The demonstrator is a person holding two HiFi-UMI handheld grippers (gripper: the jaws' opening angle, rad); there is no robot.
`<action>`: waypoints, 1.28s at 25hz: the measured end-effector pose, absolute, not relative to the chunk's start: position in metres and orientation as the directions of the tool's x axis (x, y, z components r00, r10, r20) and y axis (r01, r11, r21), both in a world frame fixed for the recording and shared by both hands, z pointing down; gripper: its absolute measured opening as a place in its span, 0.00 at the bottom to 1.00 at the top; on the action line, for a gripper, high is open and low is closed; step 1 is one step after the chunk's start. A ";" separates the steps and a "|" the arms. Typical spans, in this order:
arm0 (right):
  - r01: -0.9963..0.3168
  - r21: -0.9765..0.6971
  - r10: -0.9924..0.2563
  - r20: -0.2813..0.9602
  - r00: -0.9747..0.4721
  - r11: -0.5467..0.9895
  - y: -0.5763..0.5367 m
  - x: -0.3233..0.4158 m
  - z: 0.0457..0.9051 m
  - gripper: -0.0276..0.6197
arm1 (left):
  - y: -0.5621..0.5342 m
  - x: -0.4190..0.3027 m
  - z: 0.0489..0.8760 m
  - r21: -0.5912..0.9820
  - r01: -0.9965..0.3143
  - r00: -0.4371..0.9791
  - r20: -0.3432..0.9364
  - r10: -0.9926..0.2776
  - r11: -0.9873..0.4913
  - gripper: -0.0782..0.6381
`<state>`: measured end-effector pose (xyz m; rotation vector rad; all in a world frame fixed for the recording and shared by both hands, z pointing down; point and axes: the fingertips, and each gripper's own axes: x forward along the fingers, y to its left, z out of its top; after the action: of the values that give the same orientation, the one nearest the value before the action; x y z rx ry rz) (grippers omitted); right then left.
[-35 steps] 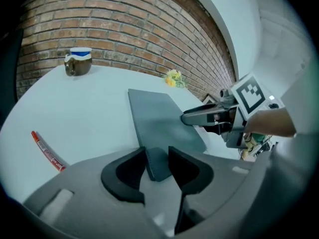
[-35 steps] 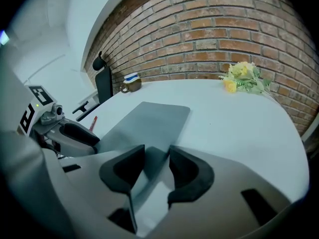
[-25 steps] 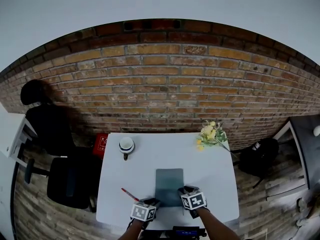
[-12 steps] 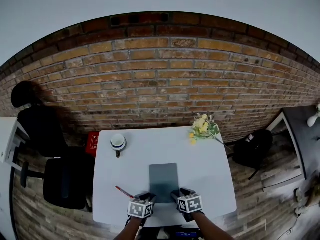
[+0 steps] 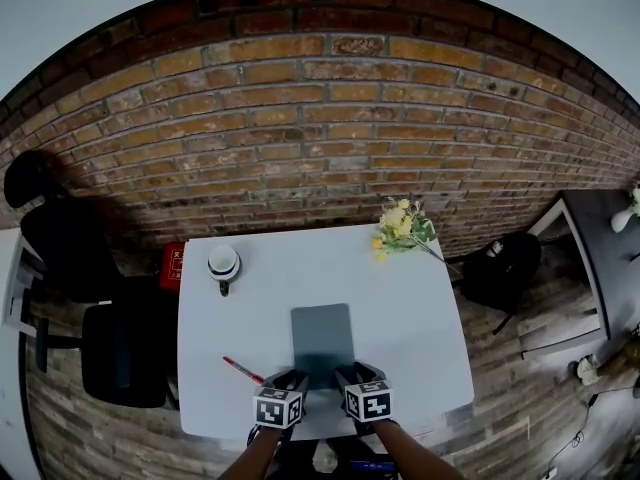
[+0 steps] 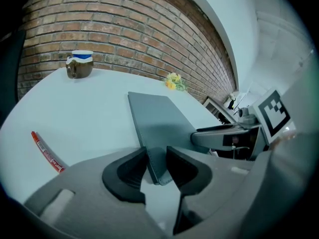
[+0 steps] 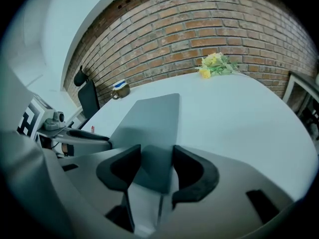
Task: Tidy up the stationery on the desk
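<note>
Both near corners of the notebook (image 5: 322, 333), at the middle of the counter's (image 5: 420, 308) near edge, sit between jaws. The left hand-held gripper (image 6: 156, 158) pinches one, probably steadying it. The right hand-held gripper (image 7: 157, 159), jaws just opened wide, straddles the other without pressing, likely regripping.

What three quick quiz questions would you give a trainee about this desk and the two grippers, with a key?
1. Choose one: which thing reaches between the jaws of both the left gripper and the right gripper? A a stapler, B the grey notebook, C a ruler.
2. True or false: in the head view the red pen lies on the desk left of the notebook, apart from it.
3. Fill the gap: in the head view the mug stands near the desk's far ____ corner.
Key: 1 B; 2 true; 3 left.
</note>
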<state>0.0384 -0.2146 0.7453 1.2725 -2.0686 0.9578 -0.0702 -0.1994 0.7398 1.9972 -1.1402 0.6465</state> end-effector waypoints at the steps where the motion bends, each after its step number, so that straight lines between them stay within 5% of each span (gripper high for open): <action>1: -0.907 -0.302 -0.537 0.733 -0.417 0.293 -0.214 0.039 0.746 0.36 | -0.199 -0.070 0.741 0.357 -0.874 0.482 0.718 -0.502 -0.329 0.29; 18: -0.910 -0.300 -0.622 0.664 -0.415 0.287 -0.224 0.073 0.685 0.16 | -0.200 -0.038 0.738 0.463 -0.829 0.560 0.692 -0.456 -0.314 0.26; 32: -0.842 -0.202 -0.624 0.591 -0.512 0.500 -0.217 0.024 0.610 0.15 | -0.207 -0.032 0.729 0.565 -0.753 0.657 0.627 -0.418 -0.337 0.27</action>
<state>0.0239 -0.2173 0.6101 1.2078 -2.3025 0.6610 -0.0324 -0.2066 0.7290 1.9726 -0.9128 0.4695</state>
